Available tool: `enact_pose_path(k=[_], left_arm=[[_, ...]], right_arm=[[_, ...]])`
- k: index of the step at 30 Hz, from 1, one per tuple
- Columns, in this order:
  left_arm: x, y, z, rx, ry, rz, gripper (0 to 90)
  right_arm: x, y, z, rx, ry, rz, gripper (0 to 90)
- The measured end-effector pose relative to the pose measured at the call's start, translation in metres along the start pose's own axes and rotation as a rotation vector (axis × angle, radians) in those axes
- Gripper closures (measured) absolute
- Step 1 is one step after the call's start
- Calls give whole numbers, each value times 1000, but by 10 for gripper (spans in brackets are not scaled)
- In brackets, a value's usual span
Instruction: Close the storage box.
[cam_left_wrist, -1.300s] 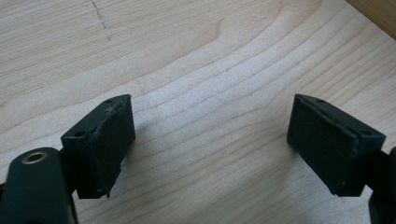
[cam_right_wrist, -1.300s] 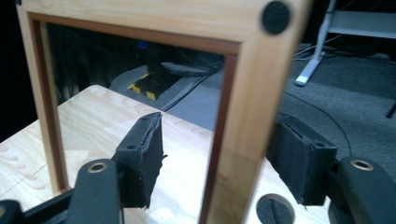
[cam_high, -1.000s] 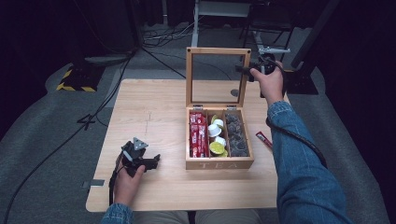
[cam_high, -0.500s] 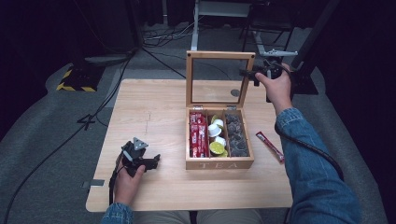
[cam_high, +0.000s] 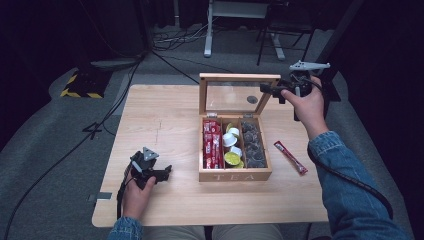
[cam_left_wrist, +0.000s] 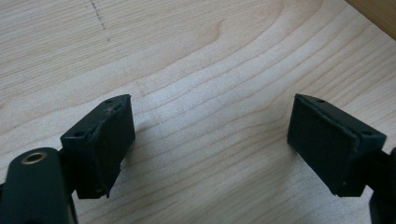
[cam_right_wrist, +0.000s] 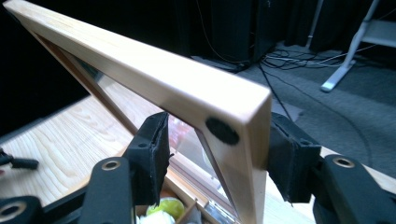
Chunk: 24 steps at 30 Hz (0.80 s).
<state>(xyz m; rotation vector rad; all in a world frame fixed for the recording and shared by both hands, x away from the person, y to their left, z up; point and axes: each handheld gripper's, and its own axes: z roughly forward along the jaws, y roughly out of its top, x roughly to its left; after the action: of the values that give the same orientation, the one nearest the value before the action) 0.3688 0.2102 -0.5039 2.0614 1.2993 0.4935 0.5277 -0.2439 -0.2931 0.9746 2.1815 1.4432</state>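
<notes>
From the high view, a wooden tea box (cam_high: 235, 175) stands on the table (cam_high: 165, 115) a little right of centre, its glass-paned lid (cam_high: 239, 79) swung up and standing nearly upright at the back edge. The right gripper (cam_high: 272, 92), held in the person's right hand (cam_high: 306, 102), reaches in from the right at the lid's upper right corner, well above the tabletop. Inside the box lie red sachets (cam_high: 212, 145) in the left compartment, small pods (cam_high: 231, 147) in the middle one and dark tea bags (cam_high: 253, 145) in the right one; a single red sachet (cam_high: 290, 156) lies on the table just right of the box. The left gripper (cam_high: 161, 173) rests low over the table near its front left, well apart from the box. In the left gripper view, the left gripper (cam_left_wrist: 210, 140) has its jaws spread wide over bare wood grain with nothing between them. In the right gripper view, the right gripper (cam_right_wrist: 215, 149) straddles the lid's (cam_right_wrist: 140, 70) corner: the right pad lies against the outer edge of the frame, the left pad stands off the inner side with a gap, so the jaws, which have just been closing, do not yet clamp the wood.
</notes>
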Motion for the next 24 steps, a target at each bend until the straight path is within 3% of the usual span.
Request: enact_pose_path(k=[6,24], left_arm=[[0,0,0,-2,2,-1,153],[0,0,0,-1,-1,-2,153]], right_arm=[[12,-3,-12,30,-15,-48,431],[39,-20,-33,104,-23,-124,430]])
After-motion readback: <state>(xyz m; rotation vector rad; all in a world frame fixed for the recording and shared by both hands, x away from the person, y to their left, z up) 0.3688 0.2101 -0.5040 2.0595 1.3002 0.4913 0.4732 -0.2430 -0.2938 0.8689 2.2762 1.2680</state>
